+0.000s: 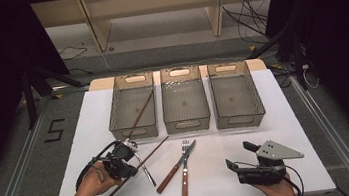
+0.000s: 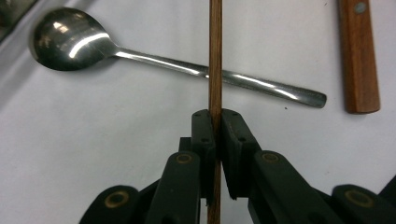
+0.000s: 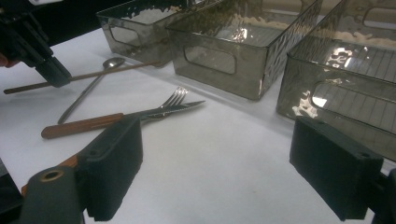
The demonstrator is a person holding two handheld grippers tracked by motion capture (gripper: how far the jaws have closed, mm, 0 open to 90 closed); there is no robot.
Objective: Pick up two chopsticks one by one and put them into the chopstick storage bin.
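Chopstick (image 2: 215,56) clamped between left claw (image 2: 215,128) pads

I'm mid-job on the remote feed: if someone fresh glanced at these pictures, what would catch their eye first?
Probably the left tongs, shut on a thin wooden chopstick just above the white table, with a steel spoon lying under it. Next, the three smoky clear bins lined up at the far edge, the left one already holding a matching chopstick. The right tongs sit open near the crossed fork and knife.

High view overhead facing forward, gripper views close and low, sharing spoon (image 2: 140,56).
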